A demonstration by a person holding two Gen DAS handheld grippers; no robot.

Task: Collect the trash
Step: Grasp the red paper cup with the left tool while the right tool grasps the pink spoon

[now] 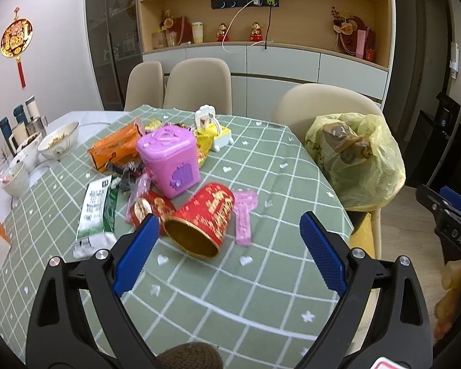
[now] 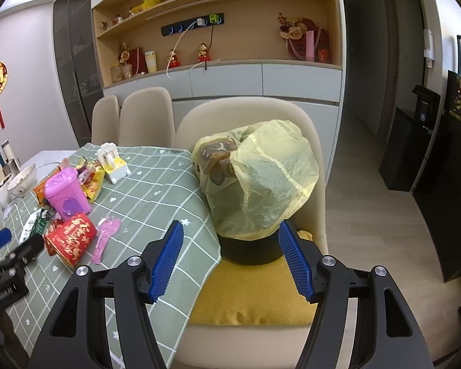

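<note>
Fingers point(image 1: 144, 243) of the left gripper point(image 1: 227, 240) spread wide, empty; red paper cup point(image 1: 204, 218) lies tipped between them, mouth toward them, nearer than right gripper point(image 2: 230, 256), also wide.

A dining room in a home is shown. A table point(image 1: 261, 160) is covered with a green checked cloth, and beige padded chairs point(image 1: 199, 83) are placed around it. Used bowls point(image 1: 58, 141) are seen at the far left of the table. Behind, a built-in wooden shelf unit point(image 1: 261, 9) is filled with figurines point(image 1: 255, 32) and flower decorations, above grey cabinets point(image 1: 292, 61). A red and gold hanging ornament point(image 1: 16, 38) is fixed on the wall. A wooden floor point(image 2: 368, 215) and a dark hallway door are visible at the right.
</note>
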